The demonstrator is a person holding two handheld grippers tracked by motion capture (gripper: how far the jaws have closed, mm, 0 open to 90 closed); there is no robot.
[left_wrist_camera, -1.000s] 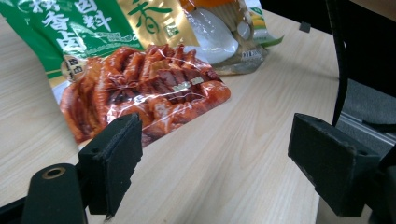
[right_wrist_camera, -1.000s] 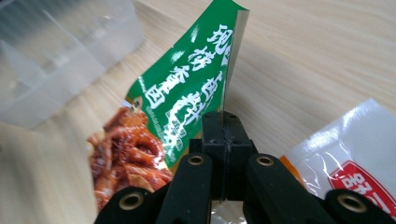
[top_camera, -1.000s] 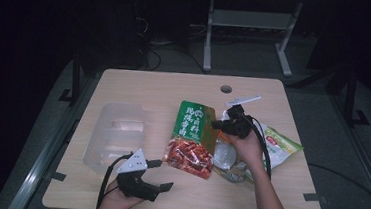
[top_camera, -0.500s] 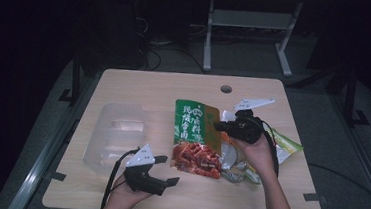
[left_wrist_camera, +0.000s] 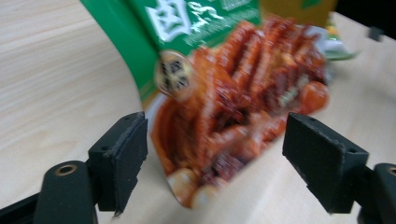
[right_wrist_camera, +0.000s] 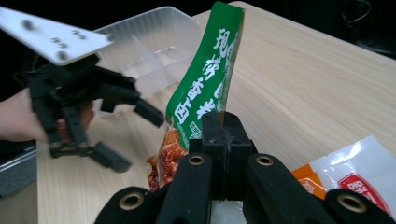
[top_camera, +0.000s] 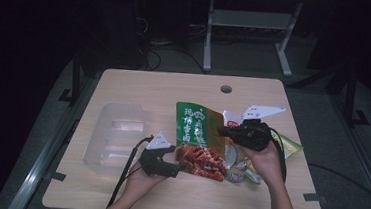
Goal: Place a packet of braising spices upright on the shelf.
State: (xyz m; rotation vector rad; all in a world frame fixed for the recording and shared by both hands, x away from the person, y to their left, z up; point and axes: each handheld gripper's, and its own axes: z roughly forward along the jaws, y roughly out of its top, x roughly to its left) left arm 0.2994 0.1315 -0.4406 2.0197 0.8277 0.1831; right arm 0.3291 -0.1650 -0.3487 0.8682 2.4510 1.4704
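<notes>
A snack bag (top_camera: 196, 130) with a green top and a red printed bottom lies mid-table, its right edge lifted. My right gripper (top_camera: 222, 131) is shut on that green edge (right_wrist_camera: 205, 88), jaws closed together (right_wrist_camera: 219, 122). My left gripper (top_camera: 180, 167) is open at the bag's near end. In the left gripper view the red bottom of the bag (left_wrist_camera: 233, 112) sits between the spread jaws (left_wrist_camera: 222, 154), touching neither pad. The left gripper (right_wrist_camera: 123, 133) also appears open in the right gripper view, held by a hand.
A clear plastic divided tray (top_camera: 113, 136) stands at the left (right_wrist_camera: 154, 46). More packets lie under and right of my right hand: a white and red one (right_wrist_camera: 359, 175), a yellow-green one (top_camera: 289, 145), and clear ones (top_camera: 239, 166). A cable hole (top_camera: 226, 89) is at the back.
My left gripper moved right and forward to the bag's red end. My right gripper shifted left holding the bag's edge, raising it.
</notes>
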